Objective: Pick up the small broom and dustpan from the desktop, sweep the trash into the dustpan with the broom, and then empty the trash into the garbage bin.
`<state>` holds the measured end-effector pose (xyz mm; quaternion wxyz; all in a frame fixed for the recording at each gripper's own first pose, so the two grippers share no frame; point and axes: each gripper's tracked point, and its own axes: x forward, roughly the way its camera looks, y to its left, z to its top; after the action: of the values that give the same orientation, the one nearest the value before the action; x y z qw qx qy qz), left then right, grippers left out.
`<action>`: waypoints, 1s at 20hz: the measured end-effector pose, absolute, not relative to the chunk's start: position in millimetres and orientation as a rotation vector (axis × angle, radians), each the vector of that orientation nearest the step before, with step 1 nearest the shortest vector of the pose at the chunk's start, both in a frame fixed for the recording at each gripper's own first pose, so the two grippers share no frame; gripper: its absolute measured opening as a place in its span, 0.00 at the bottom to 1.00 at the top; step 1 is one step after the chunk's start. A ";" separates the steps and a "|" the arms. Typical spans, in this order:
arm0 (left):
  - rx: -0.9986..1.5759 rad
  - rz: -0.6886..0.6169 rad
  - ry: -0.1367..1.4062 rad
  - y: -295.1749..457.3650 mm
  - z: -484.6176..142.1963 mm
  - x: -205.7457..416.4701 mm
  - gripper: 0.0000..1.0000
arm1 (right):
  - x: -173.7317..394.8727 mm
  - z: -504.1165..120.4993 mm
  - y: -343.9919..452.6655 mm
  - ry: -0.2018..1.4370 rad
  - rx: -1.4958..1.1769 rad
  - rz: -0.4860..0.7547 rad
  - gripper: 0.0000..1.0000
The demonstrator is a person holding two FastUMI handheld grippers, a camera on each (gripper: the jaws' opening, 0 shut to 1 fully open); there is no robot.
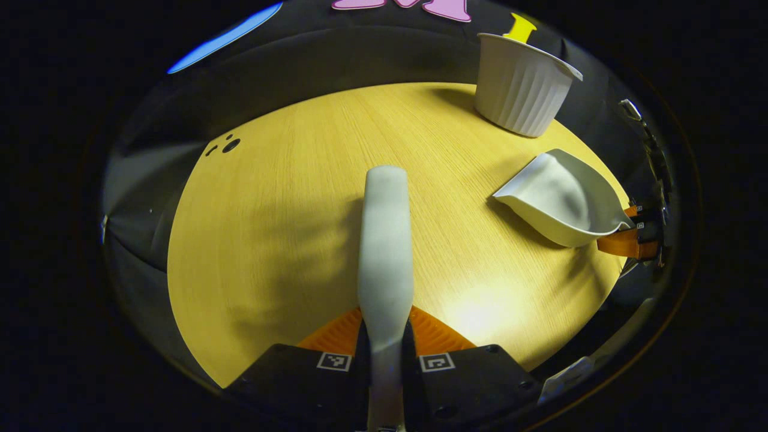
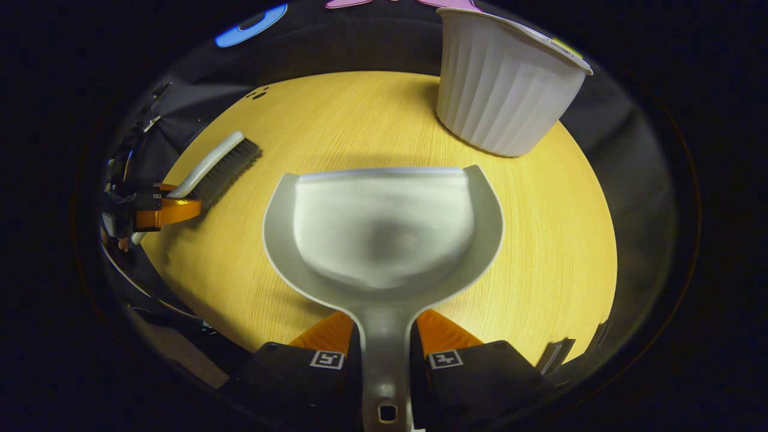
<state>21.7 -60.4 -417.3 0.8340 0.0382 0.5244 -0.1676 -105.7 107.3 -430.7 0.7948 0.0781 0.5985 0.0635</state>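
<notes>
Left gripper clamped on the broom handle, broom reaching forward above the wooden surface; right gripper clamped on the dustpan handle, pan held open side up over the same surface. In the left gripper view the dustpan sits off to the right, tilted. White ribbed bin stands at the far edge, just beyond the pan.

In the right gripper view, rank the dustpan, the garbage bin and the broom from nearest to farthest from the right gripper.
1. dustpan, its handle clamped in the right gripper.
2. broom, off to the left.
3. garbage bin, at the table's far edge, upper right.
</notes>
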 end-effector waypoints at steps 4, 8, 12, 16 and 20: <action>0.109 -0.349 1.119 -49.2 -409.9 23.4 0.30 | -108.8 -436.2 108.5 1.294 0.178 0.131 0.38; 0.135 -0.326 1.111 -41.6 -400.8 20.8 0.34 | -115.2 -432.5 115.1 1.314 0.196 0.147 0.41; 0.124 -0.322 1.087 -39.4 -383.8 9.4 0.47 | -121.0 -406.7 108.7 1.286 0.182 0.147 0.44; 0.096 -0.308 0.973 -33.9 -336.2 4.8 0.46 | -115.9 -352.0 100.9 1.160 0.209 0.119 0.44; 0.009 -0.285 0.759 -29.3 -259.4 30.8 0.46 | -82.1 -284.9 85.2 0.944 0.220 0.047 0.44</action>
<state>30.8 -29.3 -259.4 0.9190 0.0046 0.3690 -0.1386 -82.1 85.2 -284.9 0.8847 0.1055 0.4536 0.0226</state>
